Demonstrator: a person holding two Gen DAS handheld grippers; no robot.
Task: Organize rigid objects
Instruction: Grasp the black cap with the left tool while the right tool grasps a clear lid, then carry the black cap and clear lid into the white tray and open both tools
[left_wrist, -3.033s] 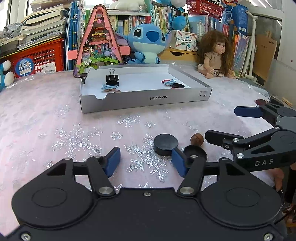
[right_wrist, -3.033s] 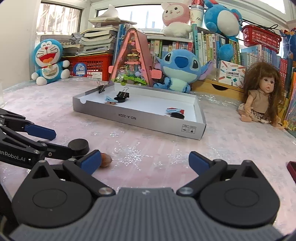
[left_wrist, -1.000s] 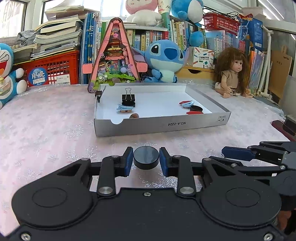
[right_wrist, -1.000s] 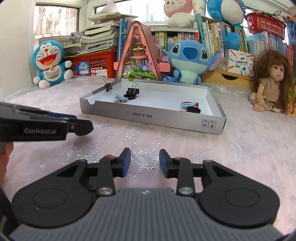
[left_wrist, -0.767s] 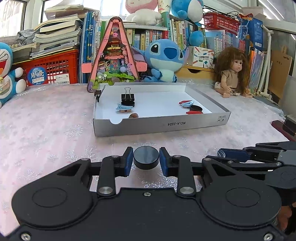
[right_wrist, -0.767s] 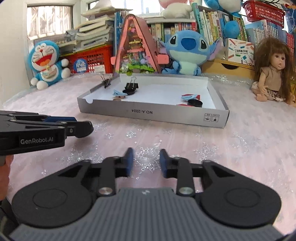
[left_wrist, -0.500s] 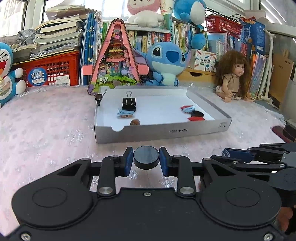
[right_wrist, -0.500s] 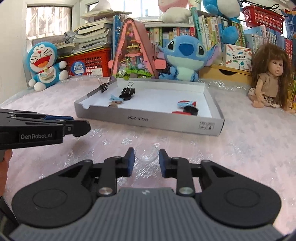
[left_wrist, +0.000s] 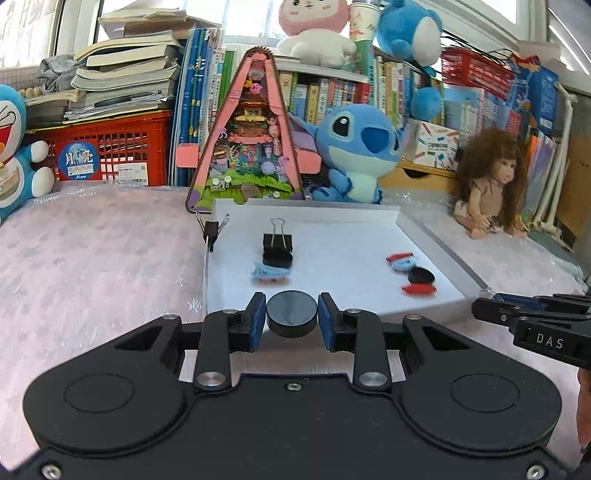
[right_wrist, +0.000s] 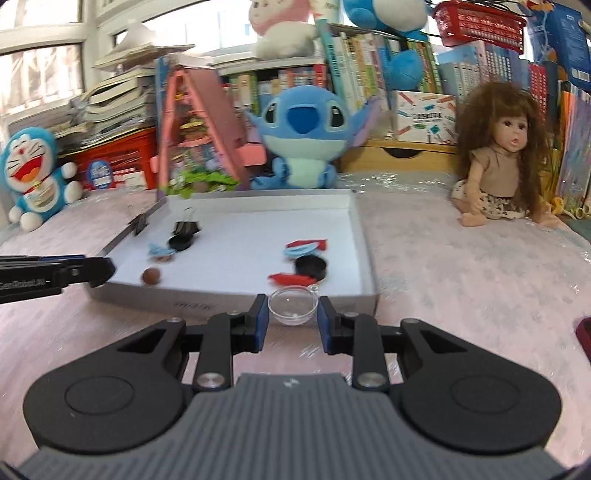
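My left gripper (left_wrist: 292, 318) is shut on a black round disc (left_wrist: 292, 313), held above the near wall of the white cardboard tray (left_wrist: 424, 236). My right gripper (right_wrist: 292, 313) is shut on a small clear plastic half-dome (right_wrist: 293, 305), just before the tray's front wall (right_wrist: 184, 301). In the tray lie a black binder clip (left_wrist: 277, 240), a blue clip (left_wrist: 269, 272), another black disc (right_wrist: 311, 267), red and blue clips (right_wrist: 306, 246) and a brown ball (right_wrist: 151, 276). The left gripper shows at the left edge of the right wrist view (right_wrist: 99, 271), the right gripper at the right edge of the left wrist view (left_wrist: 484, 308).
A binder clip (left_wrist: 210, 230) grips the tray's left wall. Behind the tray stand a pink triangular toy house (left_wrist: 251, 140), a blue plush (left_wrist: 354, 147), a doll (right_wrist: 502, 155), a red crate (left_wrist: 110, 151) and shelves of books. The table wears a pink snowflake cloth (left_wrist: 92, 251).
Both grippers moved forward and up to the tray's front edge with their loads. The right gripper's jaws closed on the clear dome about a second ago.
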